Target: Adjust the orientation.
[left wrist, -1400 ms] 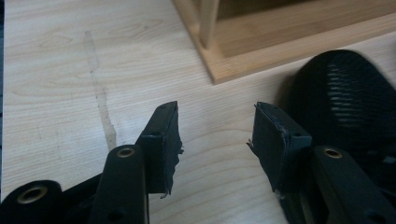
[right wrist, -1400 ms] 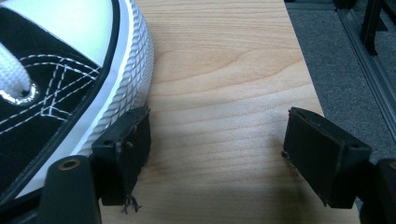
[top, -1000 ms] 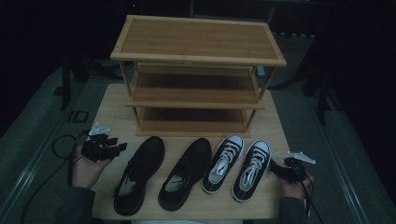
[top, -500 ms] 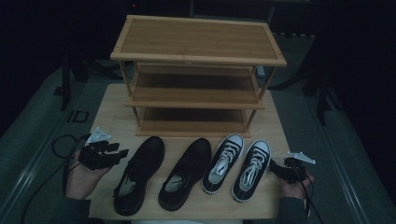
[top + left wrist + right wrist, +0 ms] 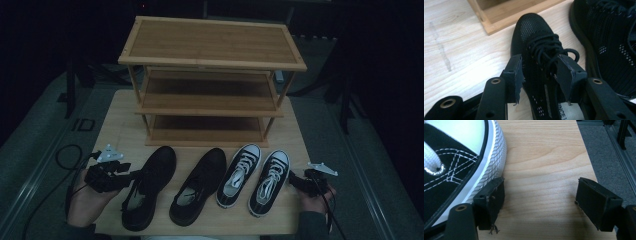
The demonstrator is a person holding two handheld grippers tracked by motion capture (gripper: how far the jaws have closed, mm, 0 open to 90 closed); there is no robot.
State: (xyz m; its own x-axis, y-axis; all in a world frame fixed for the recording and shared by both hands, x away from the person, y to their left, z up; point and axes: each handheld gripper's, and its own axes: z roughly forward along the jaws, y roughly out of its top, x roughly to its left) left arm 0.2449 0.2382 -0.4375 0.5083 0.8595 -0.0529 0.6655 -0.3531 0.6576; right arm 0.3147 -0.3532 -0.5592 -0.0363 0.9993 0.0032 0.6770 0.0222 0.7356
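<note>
Two pairs of shoes stand in a row on the wooden table (image 5: 120,125). My left gripper (image 5: 131,175) has reached the leftmost black mesh shoe (image 5: 147,190). In the left gripper view its jaws (image 5: 540,72) press from both sides on that shoe's (image 5: 536,37) laced tongue. The second black shoe (image 5: 200,185) lies just to its right. Two black-and-white sneakers (image 5: 239,175) (image 5: 270,180) follow. My right gripper (image 5: 300,181) is open beside the rightmost sneaker (image 5: 454,165). One of its jaws rests against the ribbed white sole, and bare table lies between the jaws (image 5: 540,195).
A three-tier wooden shoe rack (image 5: 210,60) stands behind the shoes, its base (image 5: 506,15) close to the black shoe's toe. The table's right edge and grey floor (image 5: 609,150) lie just past my right gripper. A cable (image 5: 65,155) loops on the floor at left.
My left gripper has moved right, from beside the leftmost black shoe onto it. The right gripper has barely moved.
</note>
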